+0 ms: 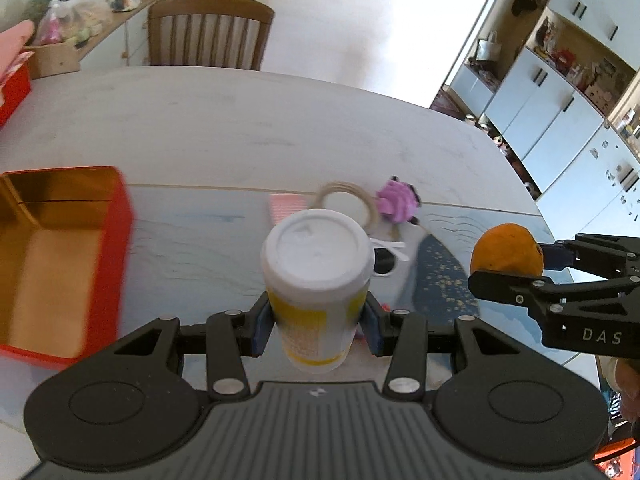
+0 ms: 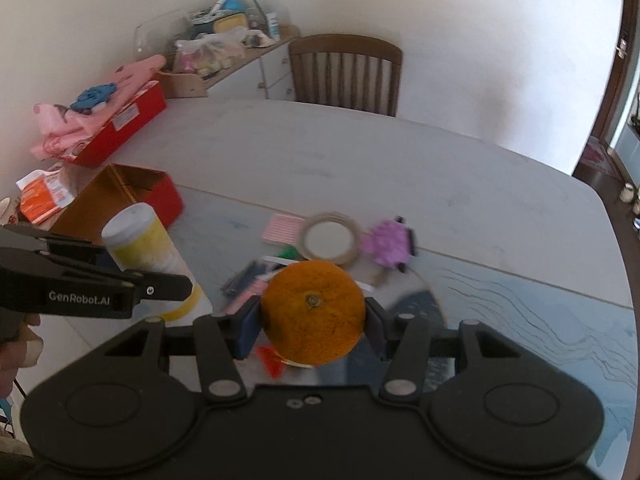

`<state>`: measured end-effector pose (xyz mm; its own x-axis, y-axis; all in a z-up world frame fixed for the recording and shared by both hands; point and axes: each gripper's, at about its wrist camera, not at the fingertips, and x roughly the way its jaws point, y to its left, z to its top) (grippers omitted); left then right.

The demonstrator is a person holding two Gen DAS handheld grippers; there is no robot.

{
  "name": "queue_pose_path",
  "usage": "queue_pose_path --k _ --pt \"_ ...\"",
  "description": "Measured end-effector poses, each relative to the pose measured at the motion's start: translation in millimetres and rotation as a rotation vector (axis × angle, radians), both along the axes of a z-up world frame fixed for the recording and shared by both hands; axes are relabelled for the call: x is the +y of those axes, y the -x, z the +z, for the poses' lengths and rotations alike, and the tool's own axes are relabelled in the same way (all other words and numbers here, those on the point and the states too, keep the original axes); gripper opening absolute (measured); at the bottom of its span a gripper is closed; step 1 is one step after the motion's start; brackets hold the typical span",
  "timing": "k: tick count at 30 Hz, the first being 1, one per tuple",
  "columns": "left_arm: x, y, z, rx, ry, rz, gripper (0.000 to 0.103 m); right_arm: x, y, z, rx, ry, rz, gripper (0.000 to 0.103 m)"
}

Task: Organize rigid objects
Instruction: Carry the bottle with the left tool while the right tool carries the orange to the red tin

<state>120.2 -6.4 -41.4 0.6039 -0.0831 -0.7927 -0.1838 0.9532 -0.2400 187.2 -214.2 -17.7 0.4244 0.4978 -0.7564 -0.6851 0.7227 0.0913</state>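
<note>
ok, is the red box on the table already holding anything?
No. In the left wrist view the red box shows only its bare gold-brown inside, with nothing lying in it.

Bright daylight; wall [image 1: 340, 20] overexposed to glare. Motion blur smears the red box [image 1: 116, 240] and table clutter. Fisheye distortion bends edges; corners vignette dark

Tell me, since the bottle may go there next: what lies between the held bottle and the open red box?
Only bare table shows between the bottle in the left claw and the red box, per the left wrist view.
</note>
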Motion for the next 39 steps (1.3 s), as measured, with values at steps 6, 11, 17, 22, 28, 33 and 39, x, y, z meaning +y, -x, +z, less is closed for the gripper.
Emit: queue_pose_path --k 6,11,17,22,28,33,39 --pt "49.0 20.0 8.6 -0.007 -0.001 0.023 0.044 49.1 17.5 7.1 -0.009 0.0 0.034 0.053" --pt "91.2 31.2 12.3 -0.007 -0.004 0.052 0.044 91.8 33.1 10.5 -0.017 0.002 0.068 0.053" --pt "138.9 39.8 9.8 0.001 -0.022 0.089 0.044 143.0 45.9 9.6 -0.025 0.013 0.108 0.053" --pt "178.1 40.7 7.9 0.021 -0.038 0.118 0.044 183.9 53.3 7.3 -0.034 0.006 0.153 0.053" --pt "218.1 28.2 -2.6 0.097 -0.073 0.137 0.044 231.8 55.9 -2.3 -0.036 0.0 0.211 0.053" --pt "238.9 16.9 -20.9 0.162 -0.097 0.136 0.044 268.2 56.4 -19.2 -0.038 0.034 0.267 0.052" --pt "256.8 3.0 -32.4 0.165 -0.131 0.159 0.044 298.8 53.4 -42.1 -0.034 0.082 0.295 0.052"
